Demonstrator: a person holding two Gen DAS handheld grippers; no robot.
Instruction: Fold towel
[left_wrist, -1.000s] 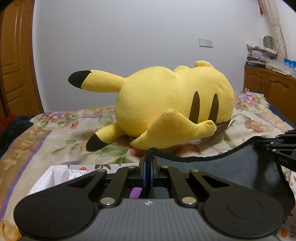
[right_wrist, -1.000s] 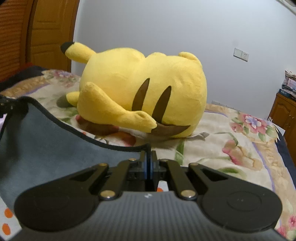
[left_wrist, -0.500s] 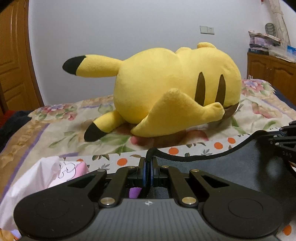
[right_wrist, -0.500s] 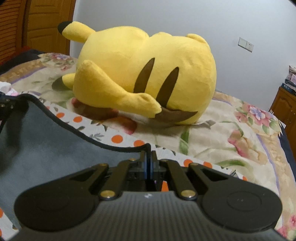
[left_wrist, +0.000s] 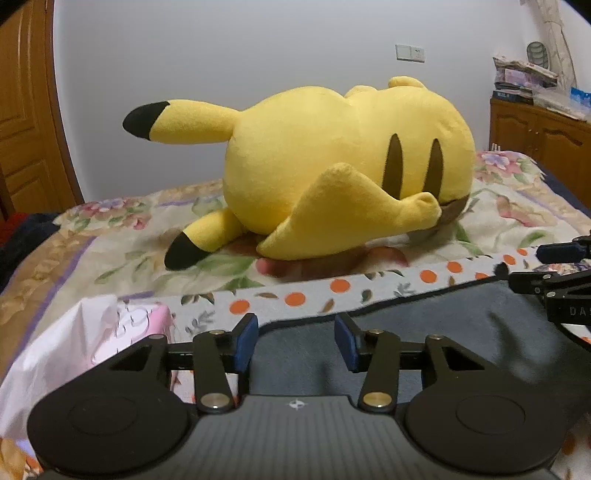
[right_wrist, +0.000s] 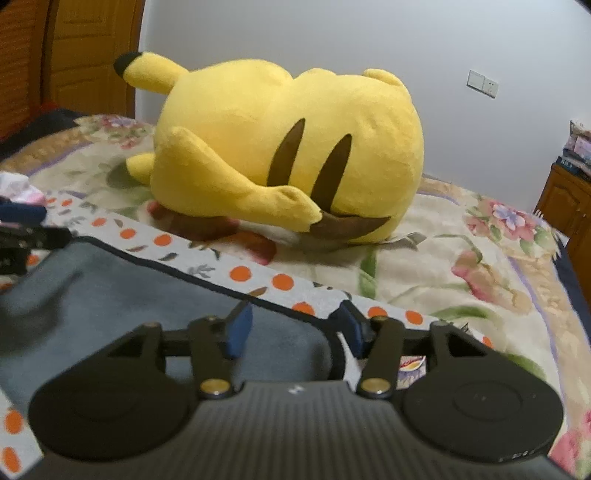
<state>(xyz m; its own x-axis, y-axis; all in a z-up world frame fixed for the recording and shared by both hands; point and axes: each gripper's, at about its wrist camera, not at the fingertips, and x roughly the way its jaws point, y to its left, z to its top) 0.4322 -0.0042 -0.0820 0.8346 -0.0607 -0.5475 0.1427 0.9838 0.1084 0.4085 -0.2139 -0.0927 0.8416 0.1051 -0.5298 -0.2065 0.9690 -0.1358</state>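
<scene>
Bed (left_wrist: 110, 236) w/ floral cover; white wall, wood door at left, wood cabinet at right. Yellow plush (left_wrist: 332, 166) mid-bed. Towel (left_wrist: 424, 325), dark grey, lies flat at near edge over orange-dotted cloth (left_wrist: 340, 286). Left gripper (left_wrist: 295, 341) and right gripper (right_wrist: 291, 328): jaws just been opening, now parted, towel edge between, pads not pressing. Towel's near part hidden by gripper bodies.

A: Dark grey-blue towel (left_wrist: 424, 332) with black edging, laid over a white cloth (left_wrist: 332, 291) dotted with orange circles and small grey leaves.

B: Bright yellow plush toy (left_wrist: 332, 166) behind, black-tipped ears, two brown back stripes. Cream floral bedspread (right_wrist: 461, 266), pink blossoms, green leaves, purple border line. Blue pads on black gripper fingers (left_wrist: 245, 343).
</scene>
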